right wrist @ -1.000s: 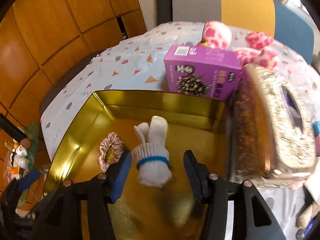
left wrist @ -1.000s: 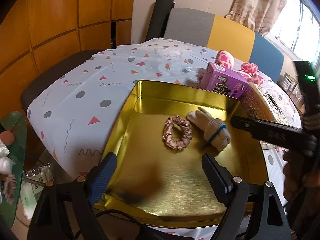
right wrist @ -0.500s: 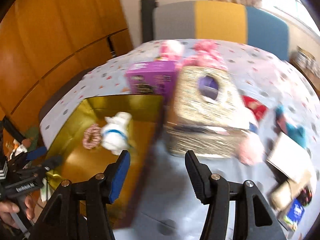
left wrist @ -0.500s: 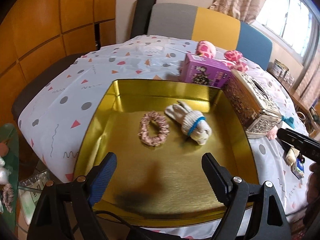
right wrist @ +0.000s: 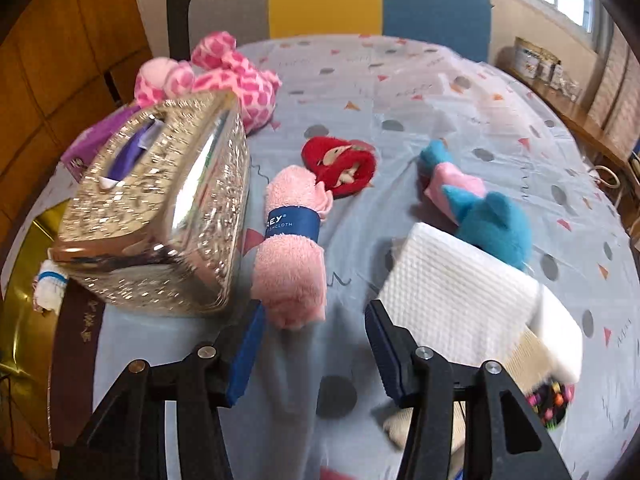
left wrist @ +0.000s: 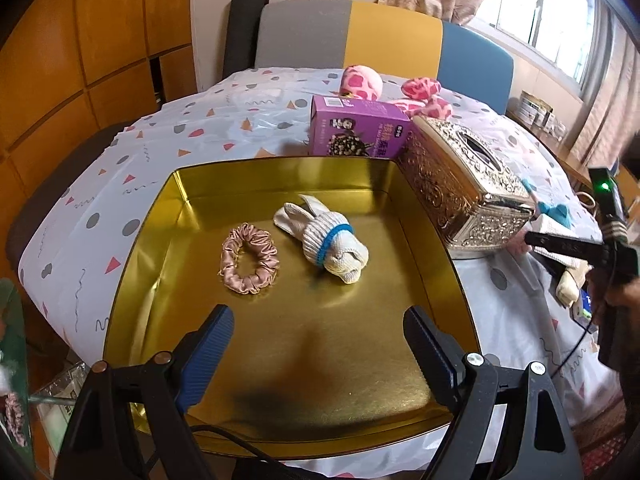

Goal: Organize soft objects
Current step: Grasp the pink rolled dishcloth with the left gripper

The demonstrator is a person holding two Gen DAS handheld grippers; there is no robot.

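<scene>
On the left, inside the gold tray [left wrist: 152, 240], a pink scrunchie [left wrist: 249, 258] lies flat beside a rolled white glove [left wrist: 326, 238], its long axis running diagonally, finger ends toward the tray's far wall. Above the tray's near part, the left gripper [left wrist: 318, 356] has its fingers wide apart, empty. Right of the tray stands an ornate tissue box [right wrist: 160, 216], then a rolled pink washcloth [right wrist: 291, 248] (blue paper band around its middle) on the worktop [right wrist: 400, 80], lengthwise toward the camera. The right gripper [right wrist: 314, 354] has just been closing; its fingers stand apart, the washcloth's near end just ahead of them, not clamped.
</scene>
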